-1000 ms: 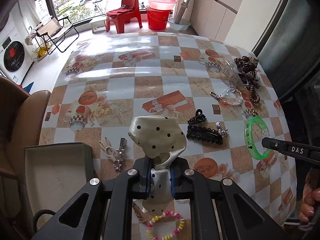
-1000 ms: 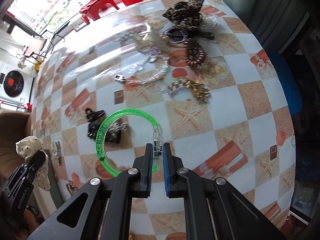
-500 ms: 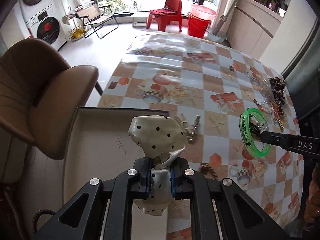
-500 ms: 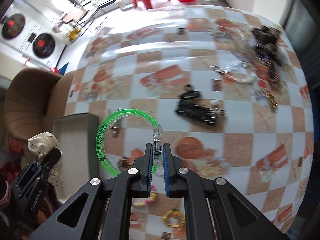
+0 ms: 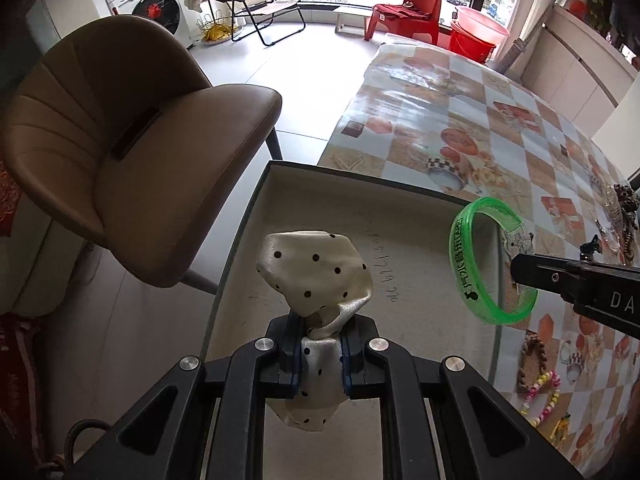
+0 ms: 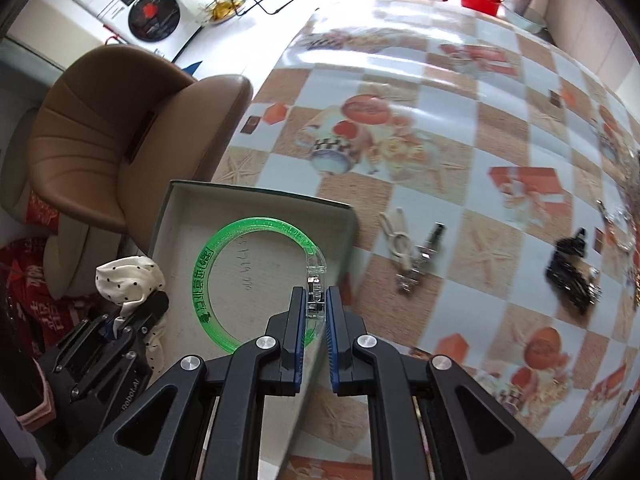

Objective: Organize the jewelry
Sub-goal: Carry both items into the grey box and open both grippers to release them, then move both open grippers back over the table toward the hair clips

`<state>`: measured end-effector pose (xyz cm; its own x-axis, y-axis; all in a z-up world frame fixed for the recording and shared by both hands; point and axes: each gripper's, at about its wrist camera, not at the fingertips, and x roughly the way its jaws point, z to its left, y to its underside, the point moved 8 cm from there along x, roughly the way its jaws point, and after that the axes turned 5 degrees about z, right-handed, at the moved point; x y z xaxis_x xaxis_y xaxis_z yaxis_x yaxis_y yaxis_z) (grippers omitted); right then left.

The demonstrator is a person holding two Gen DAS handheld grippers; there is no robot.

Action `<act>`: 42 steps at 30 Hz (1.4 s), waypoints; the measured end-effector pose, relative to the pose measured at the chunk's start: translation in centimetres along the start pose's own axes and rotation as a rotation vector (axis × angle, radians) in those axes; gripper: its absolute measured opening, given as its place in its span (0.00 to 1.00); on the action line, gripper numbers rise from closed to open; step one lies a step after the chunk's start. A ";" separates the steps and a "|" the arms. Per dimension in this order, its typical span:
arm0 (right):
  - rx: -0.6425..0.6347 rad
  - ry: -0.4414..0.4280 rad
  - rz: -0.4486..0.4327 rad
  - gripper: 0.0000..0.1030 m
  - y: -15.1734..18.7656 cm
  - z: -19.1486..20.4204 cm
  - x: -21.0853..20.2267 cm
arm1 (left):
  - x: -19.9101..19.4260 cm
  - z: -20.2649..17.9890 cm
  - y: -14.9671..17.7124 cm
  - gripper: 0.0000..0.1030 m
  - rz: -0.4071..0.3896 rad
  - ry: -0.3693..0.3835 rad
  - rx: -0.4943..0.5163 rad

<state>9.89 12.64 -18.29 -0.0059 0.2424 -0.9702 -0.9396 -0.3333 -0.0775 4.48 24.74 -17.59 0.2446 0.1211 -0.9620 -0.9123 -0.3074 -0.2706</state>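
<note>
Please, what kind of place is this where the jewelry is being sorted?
Probably a home, a dining or living area beside a laundry corner. A washing machine stands by the window, a padded brown chair sits at the table with its patterned oilcloth, and red plastic buckets stand nearby.

The box point(image 5: 360, 208) is cut off below by the fingers point(image 5: 290, 344), and far jewelry point(image 6: 624, 216) blurs.

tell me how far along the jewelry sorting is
Early, by the look of it. Done: nothing shows inside the box yet. In hand: the left gripper clamps a polka-dot scrunchie and the right gripper a green bangle, both over the box. Left: hair clips, a black claw clip and bead bracelets on the table.
</note>
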 end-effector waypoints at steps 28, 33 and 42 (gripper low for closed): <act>0.015 -0.005 0.087 0.40 -2.1 2.9 5.1 | 3.9 0.6 0.8 0.61 0.048 -0.075 0.006; 0.013 -0.050 0.031 0.56 -2.5 3.8 1.8 | 3.4 0.7 1.2 0.68 0.058 -0.079 -0.004; 0.083 -0.061 -0.016 0.70 -0.3 -0.9 -2.4 | 1.1 0.0 1.8 1.00 0.037 -0.105 0.022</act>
<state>10.51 11.39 -16.13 -0.0094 0.3031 -0.9529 -0.9649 -0.2530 -0.0710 3.14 24.31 -19.14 0.1759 0.2089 -0.9620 -0.9273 -0.2929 -0.2331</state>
